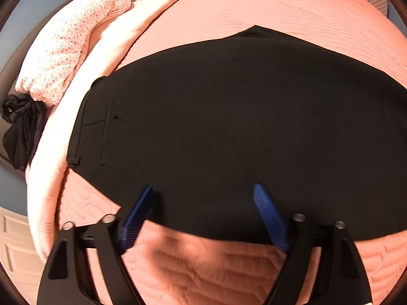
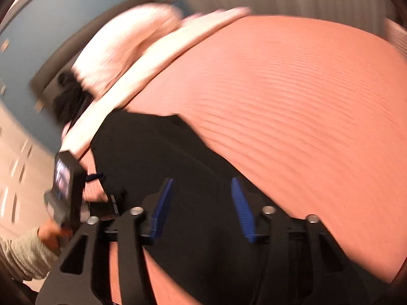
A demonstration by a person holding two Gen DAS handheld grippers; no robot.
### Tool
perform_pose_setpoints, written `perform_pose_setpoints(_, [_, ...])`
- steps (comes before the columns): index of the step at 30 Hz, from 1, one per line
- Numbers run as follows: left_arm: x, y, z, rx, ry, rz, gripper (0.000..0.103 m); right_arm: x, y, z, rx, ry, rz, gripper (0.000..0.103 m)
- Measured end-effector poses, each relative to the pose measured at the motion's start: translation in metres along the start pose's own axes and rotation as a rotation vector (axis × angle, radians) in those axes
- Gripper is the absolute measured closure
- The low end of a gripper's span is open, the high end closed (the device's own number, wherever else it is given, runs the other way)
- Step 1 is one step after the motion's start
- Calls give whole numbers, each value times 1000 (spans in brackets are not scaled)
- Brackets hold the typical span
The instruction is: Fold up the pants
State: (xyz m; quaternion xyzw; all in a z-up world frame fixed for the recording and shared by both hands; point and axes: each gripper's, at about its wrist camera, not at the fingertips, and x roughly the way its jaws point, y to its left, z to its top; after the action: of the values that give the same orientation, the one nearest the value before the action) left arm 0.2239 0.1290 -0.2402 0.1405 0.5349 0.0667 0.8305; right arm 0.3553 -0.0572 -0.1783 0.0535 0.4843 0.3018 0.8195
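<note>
Black pants [image 1: 229, 127] lie flat on a salmon quilted bedspread [image 1: 292, 12], waistband and belt loop at the left. My left gripper [image 1: 203, 190] is open over the pants' near edge, its blue fingertips [image 1: 262, 200] spread wide with nothing between them. In the blurred right wrist view the pants [image 2: 157, 152] run from the middle down to the bottom. My right gripper [image 2: 201, 185] is open above the cloth and holds nothing. The left gripper's body [image 2: 66, 185] and the hand holding it show at the left of the right wrist view.
A floral pink pillow [image 1: 76, 48] and a pale pink folded blanket [image 1: 58, 152] lie along the bed's left side. A dark bundle of cloth [image 1: 23, 127] sits by the headboard. Bedspread [image 2: 292, 114] stretches to the right.
</note>
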Motion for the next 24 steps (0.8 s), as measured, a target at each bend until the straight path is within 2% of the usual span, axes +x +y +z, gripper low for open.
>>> perform_pose_setpoints(2, [5, 5, 1, 0, -17, -29, 16, 60, 10, 35, -45, 88, 42, 59])
perform_pose_setpoints(5, [10, 13, -2, 4, -42, -83, 16, 118, 31, 52, -102, 188, 54, 59])
perform_pose_setpoints(8, [12, 19, -7, 12, -67, -124, 15, 143, 34, 56, -150, 250, 44, 59])
perform_pose_setpoints(9, [14, 21, -8, 18, -77, -133, 15, 149, 34, 56, -170, 258, 42, 69])
perform_pose_setpoints(10, [14, 22, -9, 22, -81, -134, 13, 152, 38, 55, -189, 269, 40, 103])
perform_pose_setpoints(12, [16, 25, -10, 27, -91, -137, 11, 143, 46, 63, -245, 232, 16, 102])
perform_pose_setpoints(14, [17, 28, -10, 16, -89, -153, 11, 120, 43, 81, -284, 114, -26, 102])
perform_pose_setpoints(15, [17, 29, -10, 18, -92, -154, 11, 123, 33, 87, -276, 108, -44, 102])
perform_pose_setpoints(16, [17, 29, -10, 25, -96, -152, 11, 133, 19, 88, -241, 137, -60, 101])
perform_pose_setpoints(17, [18, 29, -10, 28, -92, -147, 11, 145, 3, 86, -207, 182, -163, 101])
perform_pose_setpoints(18, [18, 30, -9, 28, -90, -147, 11, 144, -4, 84, -212, 159, -245, 101])
perform_pose_setpoints(19, [19, 31, -9, 27, -89, -149, 11, 130, -7, 83, -185, 92, -247, 101])
perform_pose_setpoints(21, [19, 34, -9, 23, -89, -156, 11, 100, -8, 78, -95, -20, -155, 98])
perform_pose_setpoints(22, [19, 34, -9, 23, -92, -157, 11, 86, -1, 70, -56, -58, -81, 98])
perform_pose_setpoints(24, [19, 38, -9, 16, -99, -156, 10, 86, 23, 58, -89, -27, 25, 98])
